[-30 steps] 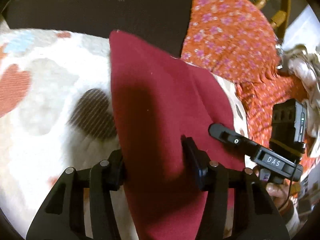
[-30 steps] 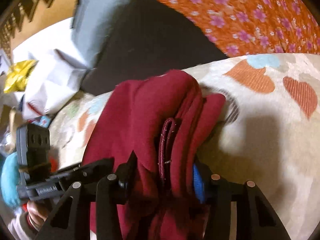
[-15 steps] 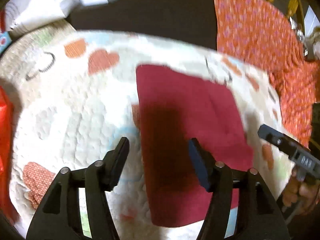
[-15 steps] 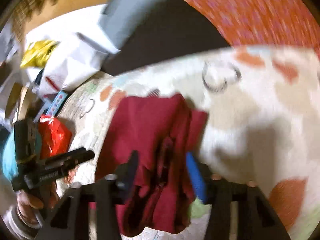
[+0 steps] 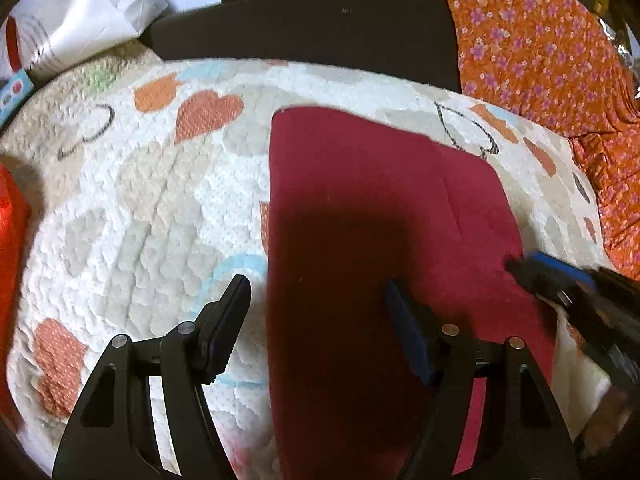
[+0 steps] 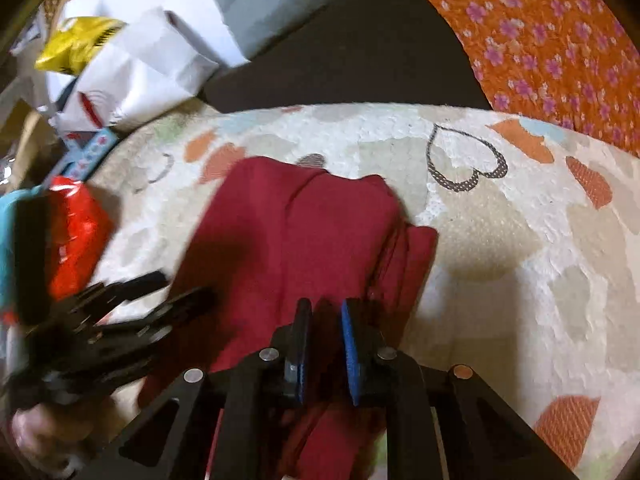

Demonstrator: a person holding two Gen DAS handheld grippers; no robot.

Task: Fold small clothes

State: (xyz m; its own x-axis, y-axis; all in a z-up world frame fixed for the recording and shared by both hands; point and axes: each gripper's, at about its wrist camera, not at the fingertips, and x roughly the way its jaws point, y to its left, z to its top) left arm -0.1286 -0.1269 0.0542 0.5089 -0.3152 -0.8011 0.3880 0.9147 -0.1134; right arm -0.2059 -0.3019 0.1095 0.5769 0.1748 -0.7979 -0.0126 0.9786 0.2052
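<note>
Lying lengthwise away from both grippers on the heart-print quilt (image 5: 152, 216), the maroon garment (image 5: 360, 208) has the nearly closed right gripper (image 6: 325, 320), its jaws just closing, over its near bunched edge; the left gripper (image 5: 316, 300) gapes, straddling its left edge.

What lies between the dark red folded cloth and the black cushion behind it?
Only a bare strip of the white heart-patterned quilt separates the dark red cloth from the black cushion; the left wrist view shows it.

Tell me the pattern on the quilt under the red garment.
White quilt printed with orange, beige and outlined hearts; the left wrist view shows it best.
</note>
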